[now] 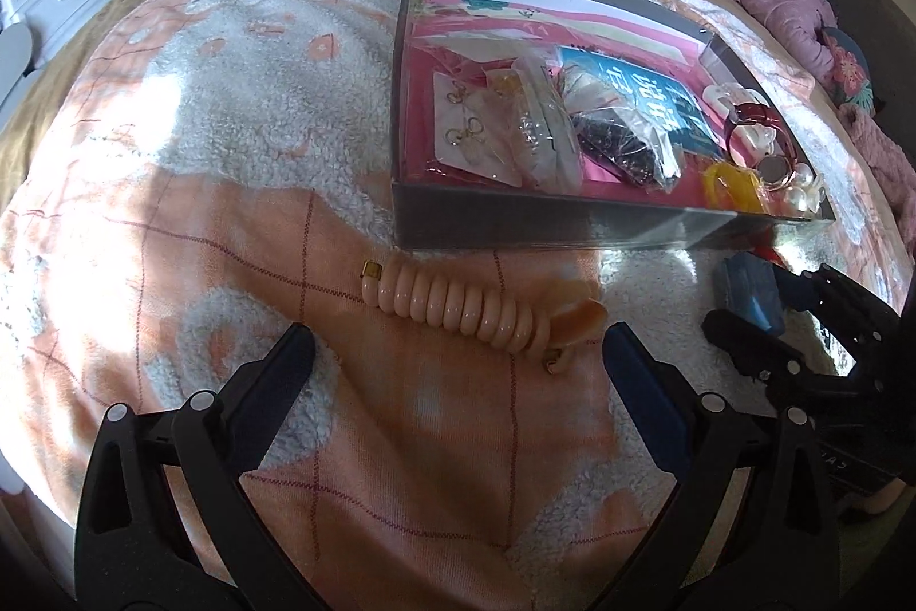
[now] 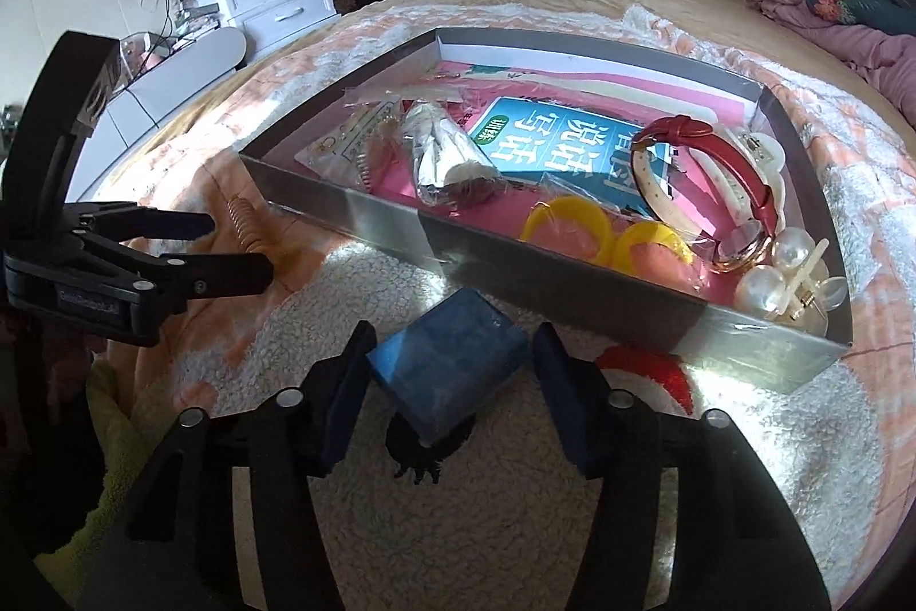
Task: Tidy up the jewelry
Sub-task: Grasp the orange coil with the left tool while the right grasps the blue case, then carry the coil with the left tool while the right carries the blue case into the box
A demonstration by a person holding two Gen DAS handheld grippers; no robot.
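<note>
Both claws reached for loose pieces beside the tray (image 2: pixel 549 261).
The right claw (image 2: pixel 452 359) bracketed the blue box (image 2: pixel 452 370), pads seemingly not yet pressing; the left claw (image 1: pixel 458 353) stood apart, the coiled hair tie (image 1: pixel 458 307) just ahead. Next probably squeezing, then lifting into the tray.

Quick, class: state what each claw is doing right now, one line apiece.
Left claw: open, holding nothing; the pink coil bracelet lies just ahead.
Right claw: partly closed around the blue box; pads not clearly pressing it.
</note>
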